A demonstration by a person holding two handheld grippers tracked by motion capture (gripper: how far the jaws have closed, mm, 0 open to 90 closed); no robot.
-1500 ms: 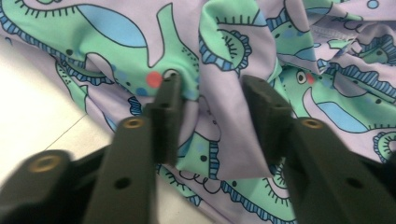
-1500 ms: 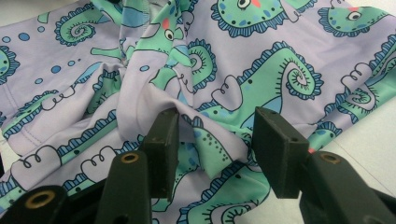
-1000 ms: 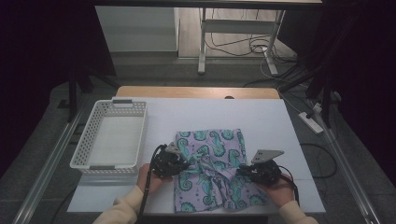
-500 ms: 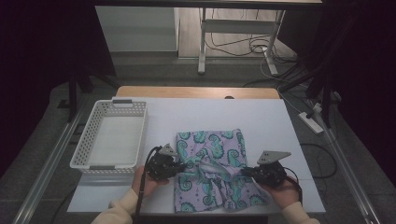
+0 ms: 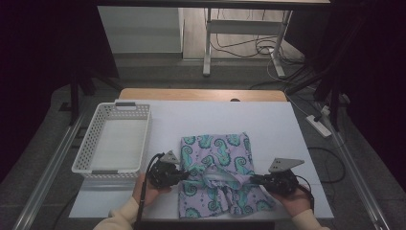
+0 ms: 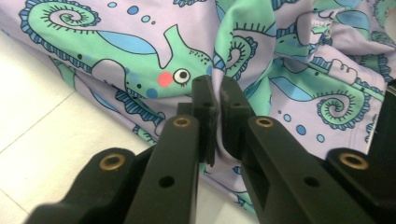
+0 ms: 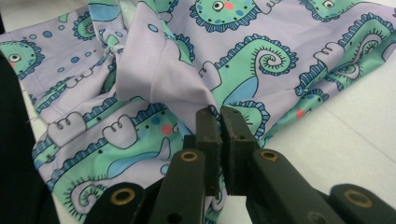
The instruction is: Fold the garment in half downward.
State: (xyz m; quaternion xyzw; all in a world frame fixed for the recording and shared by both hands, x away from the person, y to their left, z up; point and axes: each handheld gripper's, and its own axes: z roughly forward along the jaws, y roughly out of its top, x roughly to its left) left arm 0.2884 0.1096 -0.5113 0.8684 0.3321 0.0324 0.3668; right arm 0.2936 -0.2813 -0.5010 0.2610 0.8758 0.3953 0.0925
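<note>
Folding looks only partly done: the white basket (image 5: pixel 115 141) at the far left of the table (image 5: pixel 287 124) holds nothing, and the seahorse-print cloth (image 5: pixel 215 153) lies near you at the middle, its near half bunched. Your left gripper (image 5: pixel 184 175) has just been closing and now pinches the cloth's left edge; your right gripper (image 5: pixel 253 179) pinches a fold at its right. Left to do, I'd judge: finish the fold and move the cloth to the basket.

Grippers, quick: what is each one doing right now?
Left gripper: fingers closed, pinching a fold of the seahorse-print cloth.
Right gripper: fingers closed, pinching the same cloth at its other side.
</note>
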